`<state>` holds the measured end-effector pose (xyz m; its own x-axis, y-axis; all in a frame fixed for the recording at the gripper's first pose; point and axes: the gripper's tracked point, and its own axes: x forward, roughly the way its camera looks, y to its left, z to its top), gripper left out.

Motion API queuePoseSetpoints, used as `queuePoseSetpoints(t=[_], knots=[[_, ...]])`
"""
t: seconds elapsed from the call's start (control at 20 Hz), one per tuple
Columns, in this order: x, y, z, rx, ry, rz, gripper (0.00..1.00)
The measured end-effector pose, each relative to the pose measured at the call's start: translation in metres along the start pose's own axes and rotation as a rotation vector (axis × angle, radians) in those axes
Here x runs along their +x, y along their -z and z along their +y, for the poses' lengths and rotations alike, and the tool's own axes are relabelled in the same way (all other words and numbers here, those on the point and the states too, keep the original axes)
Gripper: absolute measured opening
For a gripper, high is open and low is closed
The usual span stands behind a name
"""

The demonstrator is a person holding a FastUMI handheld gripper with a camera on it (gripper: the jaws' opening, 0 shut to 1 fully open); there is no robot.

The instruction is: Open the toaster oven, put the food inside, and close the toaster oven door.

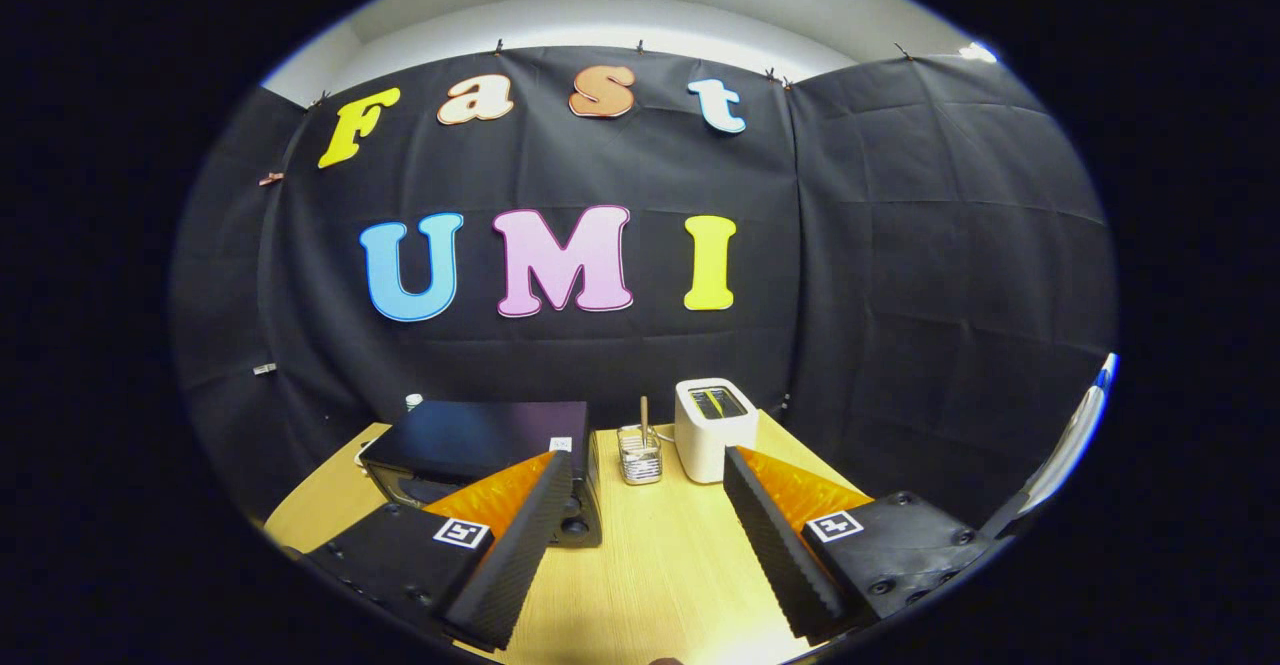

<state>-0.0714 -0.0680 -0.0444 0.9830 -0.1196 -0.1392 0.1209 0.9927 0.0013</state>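
Nearest the camera, in the lower part of the frame, the tongs (645, 465) stand wide apart with nothing held between them. The left finger (520, 545) and the right finger (775, 550) each show a ribbed inner face, and each mount carries a small square marker. Both fingers hang above the bench (655, 555), a light wood-grain surface that shows bare in the gap between them.

Just behind the left finger, at lower left of centre, sits the toaster oven (480, 445), a dark box with a flat top. Its front is largely hidden by that finger; a round knob (575, 525) shows at its lower right corner, just beside the finger. Whether the door is open or closed cannot be told from here. A small white tag lies on the rear right corner of its top.

Beyond the gap between the fingertips, near the centre of the frame, stands a small clear container (640, 455) with a thin stick rising upright from it. Just to its right stands a white slot toaster (713, 425), its top slot facing the camera, partly behind the tip of the right finger.

Farthest back, black cloth forms the booth wall (900, 245), creased in a grid. Above it runs a pale ceiling strip.
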Motion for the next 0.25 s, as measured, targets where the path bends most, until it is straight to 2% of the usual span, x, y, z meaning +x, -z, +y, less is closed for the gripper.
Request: queuePoseSetpoints(t=[0.25], knots=[[-0.0053, -0.0071, 0.0031, -0.011, -0.013, -0.015, 0.99]])
